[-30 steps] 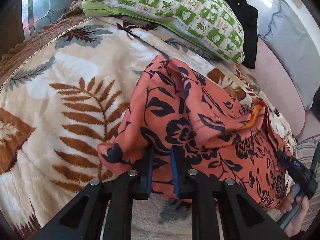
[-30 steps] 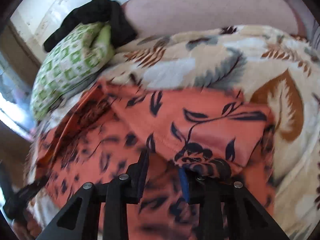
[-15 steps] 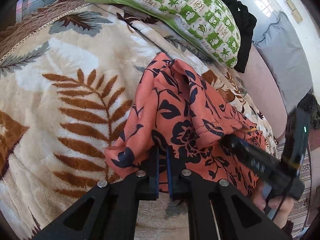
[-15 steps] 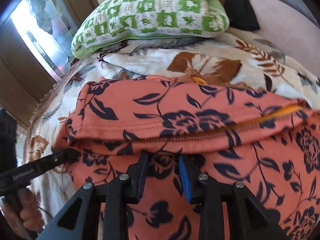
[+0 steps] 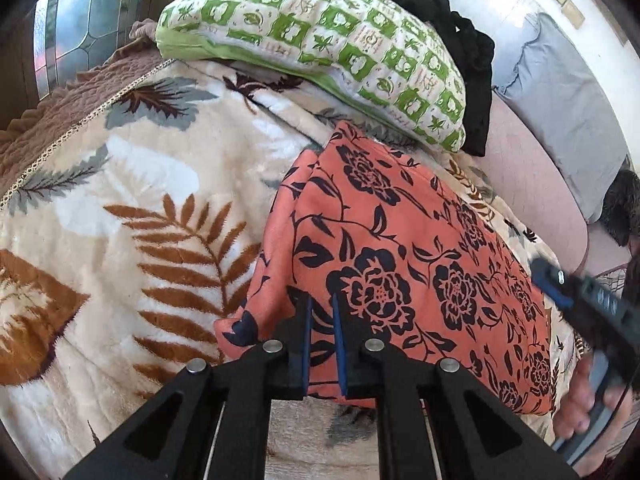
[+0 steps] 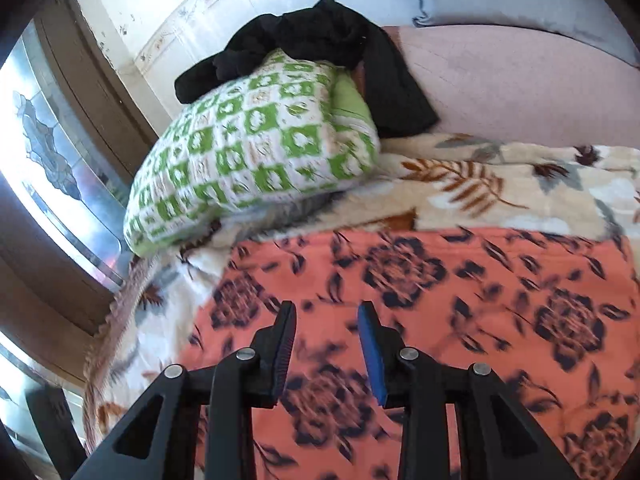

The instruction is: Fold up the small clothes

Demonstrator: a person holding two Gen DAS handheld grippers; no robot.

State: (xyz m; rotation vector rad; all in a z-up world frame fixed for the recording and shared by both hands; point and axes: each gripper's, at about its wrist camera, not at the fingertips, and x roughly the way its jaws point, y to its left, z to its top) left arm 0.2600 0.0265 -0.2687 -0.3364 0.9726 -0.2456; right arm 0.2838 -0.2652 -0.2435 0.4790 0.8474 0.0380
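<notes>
Stained glass (image 5: 68, 40) glowed at the far left of the left wrist view, beyond a brown quilted edge (image 5: 60, 116) that bordered the leaf-print blanket (image 5: 132, 208). Right of that edge, at the head of the blanket, sat a green-and-white checked pillow (image 5: 320, 52) with a black garment (image 5: 460, 52) draped behind it. Just below the pillow, the coral floral garment (image 5: 400, 248) lay folded flat on the blanket, its far corner nearly touching the pillow. At the garment's near left edge the left gripper (image 5: 320, 320) had its blue-padded jaws narrowed to a slim gap with a strip of the coral fabric showing between them; whether they truly pinched it could not be told. Right of the garment, the right gripper (image 5: 576, 300) appeared blurred, held in a hand (image 5: 580, 396), with a pink sheet (image 5: 532, 184) and a grey pillow (image 5: 560, 100) beyond. In the right wrist view, the window (image 6: 48, 168) was again at left, then the pillow (image 6: 248, 152) with the black garment (image 6: 320, 52) on top, and below it the coral garment (image 6: 440, 312) spread over the blanket (image 6: 500, 184). The right gripper (image 6: 326, 332) hovered above the fabric, jaws parted moderately with nothing between them.
</notes>
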